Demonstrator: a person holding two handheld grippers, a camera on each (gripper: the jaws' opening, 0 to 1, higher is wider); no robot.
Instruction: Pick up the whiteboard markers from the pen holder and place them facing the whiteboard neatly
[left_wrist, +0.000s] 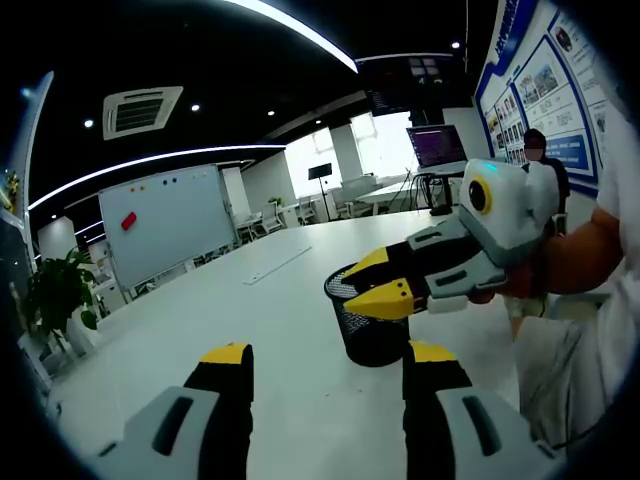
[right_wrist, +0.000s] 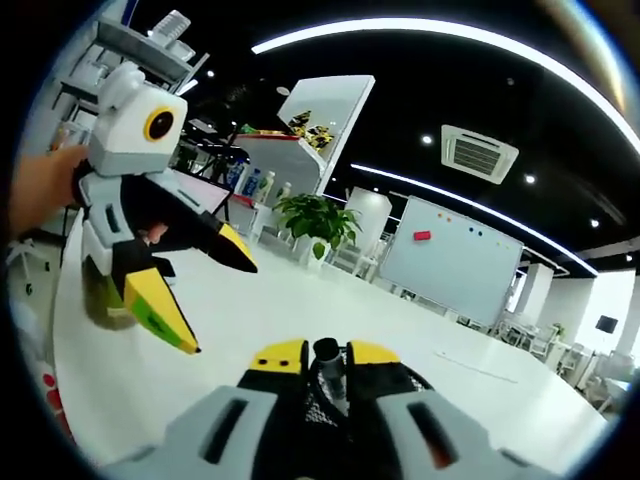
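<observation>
Left gripper view: the left gripper (left_wrist: 325, 370) is hovering wide open and empty before the mesh holder (left_wrist: 368, 325) on the table (left_wrist: 260, 330).

Right gripper view: the right gripper (right_wrist: 325, 357) is closing on a marker (right_wrist: 328, 365) inside the holder; lift straight up.

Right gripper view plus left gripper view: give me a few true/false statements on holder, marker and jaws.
1. The right gripper has a marker between its jaws. True.
2. The pen holder is a solid white cup. False: it is black mesh.
3. The left gripper holds a marker. False: its jaws stand open with nothing between them.
4. A whiteboard stands beyond the white table. True.
5. The pen holder lies tipped over. False: it stands upright on the table.
</observation>
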